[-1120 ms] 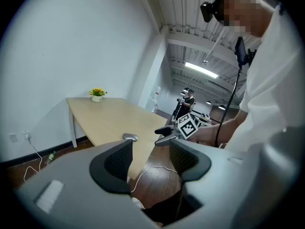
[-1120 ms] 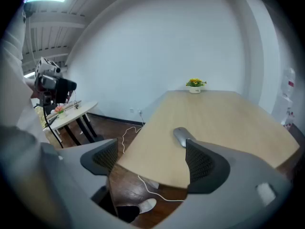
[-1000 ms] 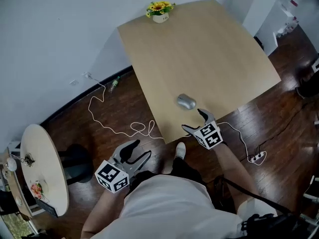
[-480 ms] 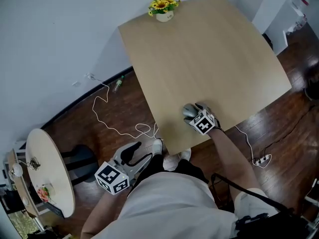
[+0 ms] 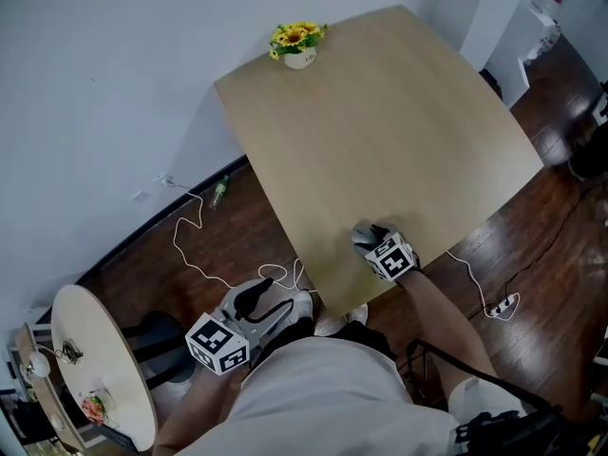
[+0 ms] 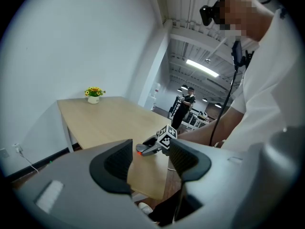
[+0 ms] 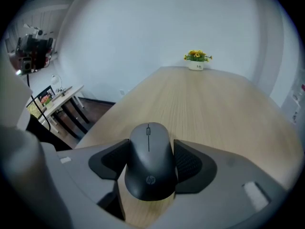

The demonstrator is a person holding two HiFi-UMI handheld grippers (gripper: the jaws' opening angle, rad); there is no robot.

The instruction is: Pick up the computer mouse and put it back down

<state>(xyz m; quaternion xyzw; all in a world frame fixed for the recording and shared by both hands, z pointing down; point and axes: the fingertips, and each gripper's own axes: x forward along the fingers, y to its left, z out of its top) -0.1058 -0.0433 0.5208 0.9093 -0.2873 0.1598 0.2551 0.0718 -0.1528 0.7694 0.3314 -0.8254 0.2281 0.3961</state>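
- Broadly, the table (image 5: pixel 380 112) is bare wood apart from two small things. That leaves plenty of free top around the spot where the work is done.
- Off the table's near corner, at about 7 o'clock in the head view, the left gripper (image 5: pixel 272 294) hangs above the floor. Its jaws stand wide with nothing between them. It looks parked out of the way, since one hand is enough for this job.
- At 6 o'clock on the table top, near the edge closest to the person, the right gripper (image 5: pixel 370 242) points steeply down. Its jaws are closing onto the mouse (image 7: pixel 148 151), and the pads press its two long sides. Holding it across the narrow waist probably gives the flattest bearing and keeps the rounded back from slipping.
- The mouse sits on the table, tail end toward the gripper and wheel end pointing away. I judge the lift not yet begun.
- A flower pot (image 5: pixel 298 44) stands at the far 11 o'clock corner, well apart from the work.
- Writing: "hp" shows on the rear of the mouse. The print on the pot is too small to read. The gripper cubes bear only black-and-white square patterns.
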